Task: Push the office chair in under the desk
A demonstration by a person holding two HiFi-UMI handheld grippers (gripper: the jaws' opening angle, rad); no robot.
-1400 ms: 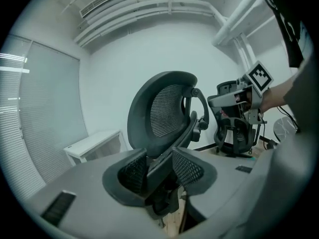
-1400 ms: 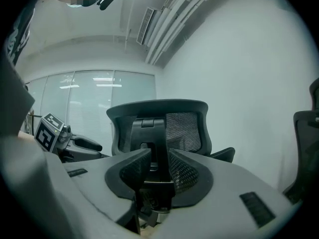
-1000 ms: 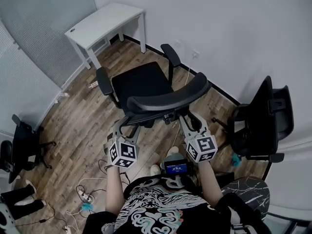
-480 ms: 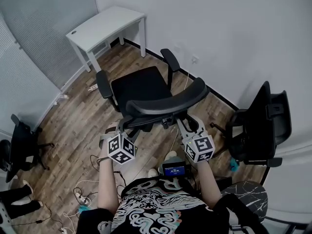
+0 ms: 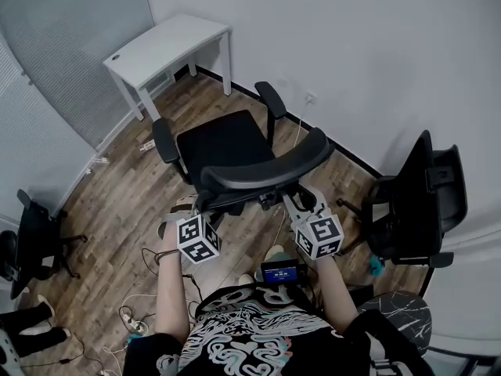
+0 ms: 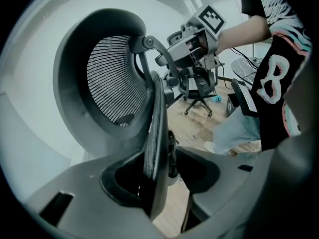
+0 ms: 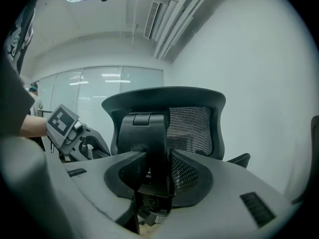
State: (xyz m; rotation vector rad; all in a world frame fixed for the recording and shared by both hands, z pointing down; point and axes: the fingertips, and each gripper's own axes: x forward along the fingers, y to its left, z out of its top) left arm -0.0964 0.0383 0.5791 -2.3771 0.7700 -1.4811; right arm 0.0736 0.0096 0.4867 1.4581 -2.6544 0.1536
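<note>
The left gripper (image 6: 158, 166) has its jaws closed down on the thin side edge of the office chair (image 6: 109, 78) backrest; its own view shows that edge-on grip, which the head view hides under the curved top rail. The right gripper (image 7: 152, 168) is clamped on the black spine bracket behind the mesh, seen plainly only in the right gripper view. Each gripper view also catches the other gripper's marker cube, at 1 o'clock in the left one and 9 o'clock in the right.

From the head view, the chair stands on the wood floor (image 5: 117, 202) in front of the person, with its seat facing away. The white desk (image 5: 168, 41) is at 11 o'clock from it, well apart, against the wall. A second black chair (image 5: 423, 202) sits at 3 o'clock, a third (image 5: 31, 237) at 8 o'clock, and cables (image 5: 137, 312) lie at 7 o'clock by the person's feet. Bare floor lies between chair and desk.
</note>
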